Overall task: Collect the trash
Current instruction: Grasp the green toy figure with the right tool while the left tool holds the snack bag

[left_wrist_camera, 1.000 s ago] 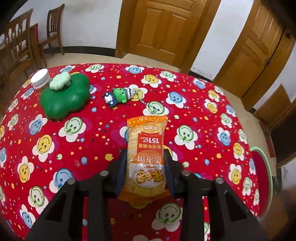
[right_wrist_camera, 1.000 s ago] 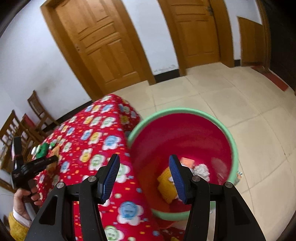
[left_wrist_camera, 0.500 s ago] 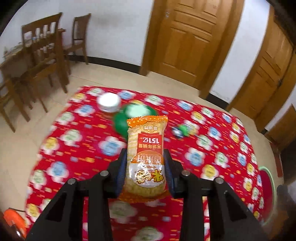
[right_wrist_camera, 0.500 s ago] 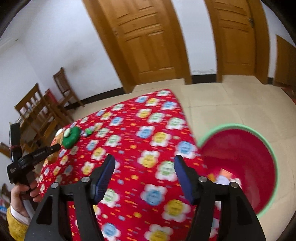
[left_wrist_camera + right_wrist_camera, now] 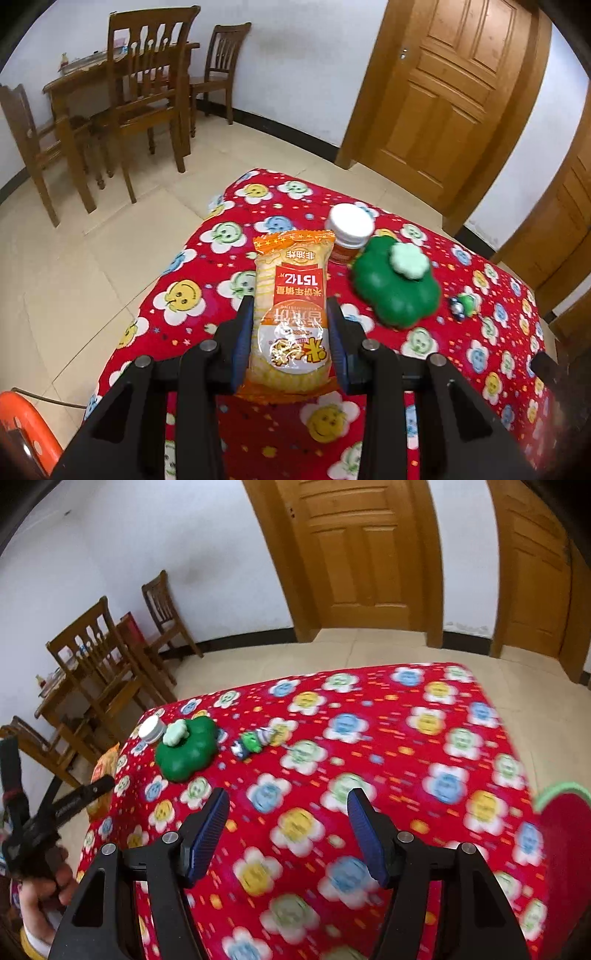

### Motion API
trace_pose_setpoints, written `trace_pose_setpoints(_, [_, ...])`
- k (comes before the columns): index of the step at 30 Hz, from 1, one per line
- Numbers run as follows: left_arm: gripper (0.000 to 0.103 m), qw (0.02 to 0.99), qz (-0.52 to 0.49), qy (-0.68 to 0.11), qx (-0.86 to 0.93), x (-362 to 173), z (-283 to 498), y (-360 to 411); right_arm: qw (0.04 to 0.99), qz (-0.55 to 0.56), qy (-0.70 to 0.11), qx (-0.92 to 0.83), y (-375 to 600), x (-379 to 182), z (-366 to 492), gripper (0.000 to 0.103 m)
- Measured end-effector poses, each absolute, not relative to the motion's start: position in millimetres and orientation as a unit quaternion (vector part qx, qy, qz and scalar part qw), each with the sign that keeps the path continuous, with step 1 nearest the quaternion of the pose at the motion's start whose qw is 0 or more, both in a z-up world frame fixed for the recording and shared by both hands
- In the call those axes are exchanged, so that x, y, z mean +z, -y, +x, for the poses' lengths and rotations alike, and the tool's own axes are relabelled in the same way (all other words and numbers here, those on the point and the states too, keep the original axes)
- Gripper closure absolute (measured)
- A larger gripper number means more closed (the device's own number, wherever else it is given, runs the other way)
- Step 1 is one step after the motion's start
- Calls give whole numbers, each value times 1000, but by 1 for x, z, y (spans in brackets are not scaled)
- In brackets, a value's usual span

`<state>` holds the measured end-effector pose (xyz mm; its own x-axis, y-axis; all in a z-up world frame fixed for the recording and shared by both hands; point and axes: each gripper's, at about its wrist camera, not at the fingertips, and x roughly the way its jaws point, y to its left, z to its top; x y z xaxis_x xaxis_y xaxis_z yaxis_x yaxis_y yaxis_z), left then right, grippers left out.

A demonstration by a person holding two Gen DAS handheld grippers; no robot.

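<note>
The left gripper (image 5: 290,334) is clamped on a rice-cracker packet (image 5: 290,310) held above the tabletop (image 5: 480,332), ready for carrying across to the red bin (image 5: 563,823); the right gripper (image 5: 288,834), jaws apart and empty, probably seeks more trash.

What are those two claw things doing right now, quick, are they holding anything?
Left gripper: shut on the snack packet, carried above the table.
Right gripper: open, nothing between its fingers.
</note>
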<state>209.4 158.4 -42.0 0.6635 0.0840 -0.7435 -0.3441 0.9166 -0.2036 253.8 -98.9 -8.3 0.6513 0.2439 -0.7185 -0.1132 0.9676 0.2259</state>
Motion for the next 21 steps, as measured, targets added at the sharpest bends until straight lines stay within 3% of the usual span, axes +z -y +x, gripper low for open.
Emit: trace_pose_setpoints(21, [66,898,-177,-391,97,-64,212,-160,903,-6,-422,78,26,-61,347,36])
